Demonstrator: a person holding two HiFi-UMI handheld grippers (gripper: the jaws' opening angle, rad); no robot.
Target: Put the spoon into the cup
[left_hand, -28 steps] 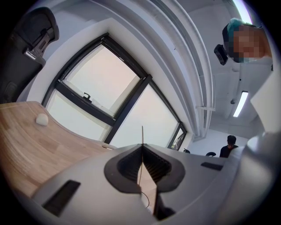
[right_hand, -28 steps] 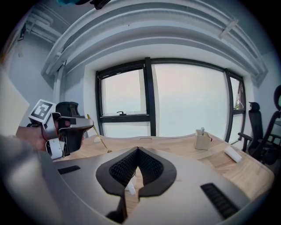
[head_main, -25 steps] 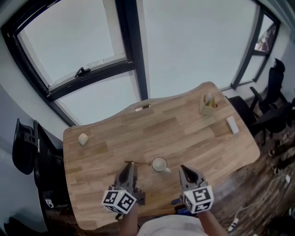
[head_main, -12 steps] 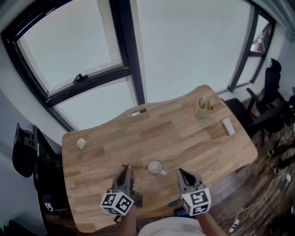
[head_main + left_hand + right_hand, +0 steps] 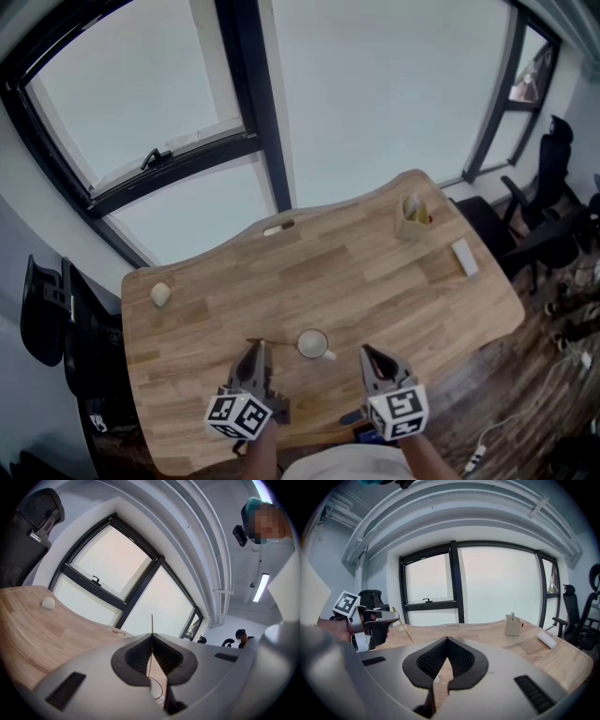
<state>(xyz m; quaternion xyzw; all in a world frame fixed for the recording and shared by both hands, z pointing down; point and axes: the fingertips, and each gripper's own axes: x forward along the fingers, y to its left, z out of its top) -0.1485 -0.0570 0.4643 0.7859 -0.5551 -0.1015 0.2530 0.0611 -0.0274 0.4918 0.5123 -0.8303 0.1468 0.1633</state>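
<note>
Spoon (image 5: 404,627) duty falls to the left gripper (image 5: 255,351), and the hold looks chosen for the drop. Its jaws are pressed together on the thin stem, so the spoon sticks out past the tips and can be steered end-first. In the left gripper view it shows as a hairline rising straight from the closed tips. In the right gripper view it slants down and away from those tips, above the table (image 5: 394,272), and I see it touching nothing else. Which end carries the bowl is too small to tell.

The cup (image 5: 313,344) stands upright on the table just ahead of the left gripper and to its right, mouth open upward, which suits a drop from above. Its handle turns toward the right gripper (image 5: 368,354). The spoon's far end is near the cup's left side but not over the mouth, so the spoon is not yet in the cup.

The right gripper hangs to the right of the cup, near it but apart. Its jaws meet at the tips with nothing between them, and only bare wood shows through the gap behind. Its place suggests it waits to steady the cup if needed.

The next move likely calls for carrying the spoon's end rightward over the mouth, tipping it down, then letting go.
</note>
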